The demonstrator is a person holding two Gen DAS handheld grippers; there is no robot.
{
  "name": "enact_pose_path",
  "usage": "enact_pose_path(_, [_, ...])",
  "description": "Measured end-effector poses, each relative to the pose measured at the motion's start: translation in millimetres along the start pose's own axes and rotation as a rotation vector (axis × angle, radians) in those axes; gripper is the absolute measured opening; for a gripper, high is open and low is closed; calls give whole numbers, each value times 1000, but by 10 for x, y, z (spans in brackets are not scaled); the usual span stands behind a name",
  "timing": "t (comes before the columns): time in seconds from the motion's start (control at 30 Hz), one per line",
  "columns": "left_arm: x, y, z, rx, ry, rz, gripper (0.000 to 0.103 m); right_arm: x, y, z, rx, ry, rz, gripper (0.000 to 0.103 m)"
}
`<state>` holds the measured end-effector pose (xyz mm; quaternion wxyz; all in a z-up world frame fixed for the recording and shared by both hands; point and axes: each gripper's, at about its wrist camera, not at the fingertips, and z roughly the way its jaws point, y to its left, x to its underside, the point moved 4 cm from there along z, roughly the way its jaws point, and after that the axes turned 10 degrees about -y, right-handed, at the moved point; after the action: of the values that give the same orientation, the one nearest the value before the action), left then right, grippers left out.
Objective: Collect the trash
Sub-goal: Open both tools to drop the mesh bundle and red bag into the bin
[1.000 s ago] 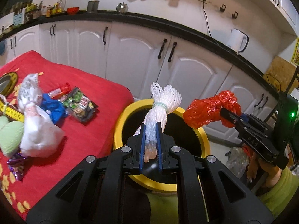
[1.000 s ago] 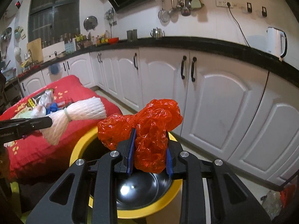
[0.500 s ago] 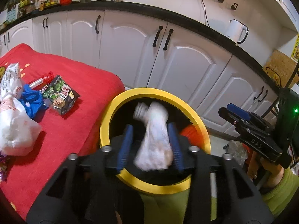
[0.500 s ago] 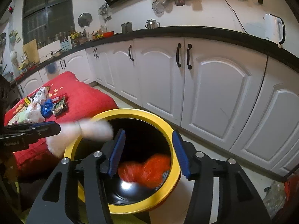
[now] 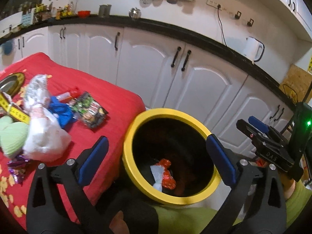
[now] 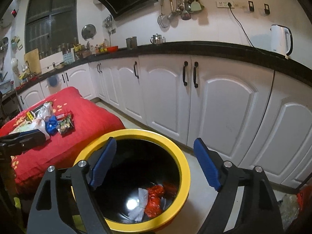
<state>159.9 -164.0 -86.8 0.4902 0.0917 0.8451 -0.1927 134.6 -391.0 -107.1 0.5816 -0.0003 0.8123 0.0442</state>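
A black bin with a yellow rim [image 5: 167, 112] [image 6: 136, 131] stands beside the red-covered table [image 5: 117, 101]. Inside it lie a white foam net [image 5: 157, 175] [image 6: 140, 195] and a crumpled red plastic bag [image 5: 167, 175] [image 6: 155, 197]. Over the bin's mouth, my left gripper [image 5: 157, 140] is opening its jaws with nothing between them. My right gripper [image 6: 155, 142] is also above the bin, jaws opening and empty. On the table remain a white plastic bag [image 5: 42, 136], a blue wrapper [image 5: 60, 111], a snack packet [image 5: 89, 111] and a purple wrapper [image 5: 17, 167].
White cabinets [image 6: 224, 107] under a black counter run behind the bin, close to its far side. A white kettle [image 6: 280, 39] stands on the counter. A green foam piece [image 5: 11, 136] and yellow tape [image 5: 17, 113] lie at the table's left. A clear bag [image 6: 290, 206] lies on the floor, right.
Both grippers went from shut to wide apart. The white foam net left the left one, the red bag left the right one, and both dropped into the bin.
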Motion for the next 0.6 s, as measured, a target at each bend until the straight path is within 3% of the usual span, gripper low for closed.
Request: enact_pose_path(0.6, [-278, 283, -525, -107, -174, -19, 92, -267, 505, -180, -78, -78, -59, 84])
